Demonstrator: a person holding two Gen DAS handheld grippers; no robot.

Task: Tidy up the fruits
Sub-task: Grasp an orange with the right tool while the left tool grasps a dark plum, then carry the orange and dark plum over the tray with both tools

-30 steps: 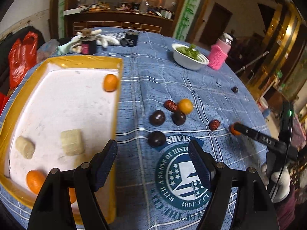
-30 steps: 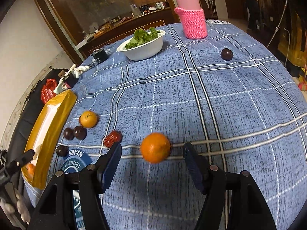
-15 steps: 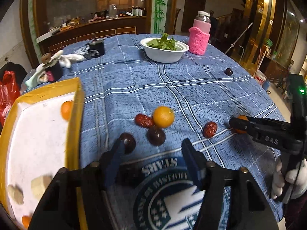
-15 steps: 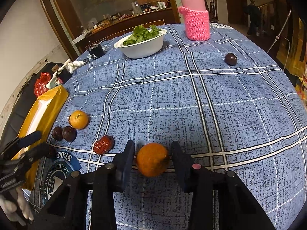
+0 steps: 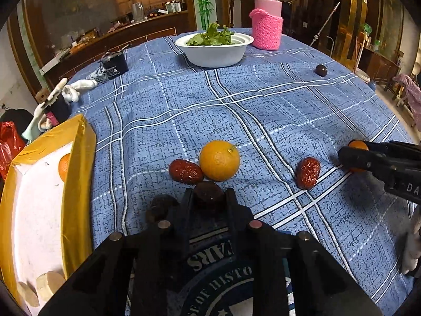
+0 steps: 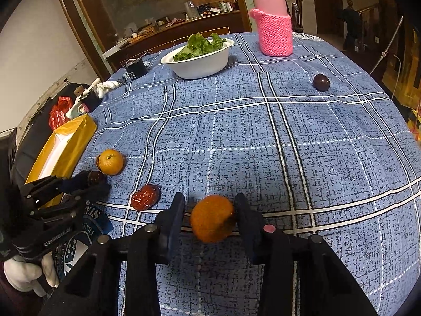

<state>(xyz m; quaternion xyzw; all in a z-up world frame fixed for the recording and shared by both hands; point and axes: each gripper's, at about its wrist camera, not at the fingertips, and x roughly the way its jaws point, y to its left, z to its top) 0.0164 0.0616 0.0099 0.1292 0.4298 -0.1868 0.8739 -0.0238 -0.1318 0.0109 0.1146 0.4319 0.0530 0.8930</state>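
My left gripper [image 5: 208,193] is shut on a dark plum [image 5: 208,197] that lies on the blue checked cloth. Another dark plum [image 5: 160,206] sits just left of its fingers. Right behind are an orange [image 5: 219,160] and a red date [image 5: 185,171]. A second date [image 5: 307,172] lies to the right. My right gripper [image 6: 210,202] is closing around a small orange [image 6: 211,218]; the right pad touches it and a thin gap shows at the left pad. A yellow-rimmed tray [image 5: 79,173] at the left holds an orange [image 5: 64,167] and pale chunks [image 5: 50,284].
A lone dark plum [image 6: 321,82] lies far right. At the back stand a white bowl of greens [image 5: 214,50], a pink-sleeved bottle [image 5: 266,33] and a small black box [image 5: 114,64]. A white glove [image 5: 79,89] lies behind the tray. A white-gloved hand [image 6: 23,276] holds the left gripper.
My left gripper moved from beside the tray to the fruit cluster and closed on a dark plum. My right gripper stayed in place while its jaws narrowed around the small orange.
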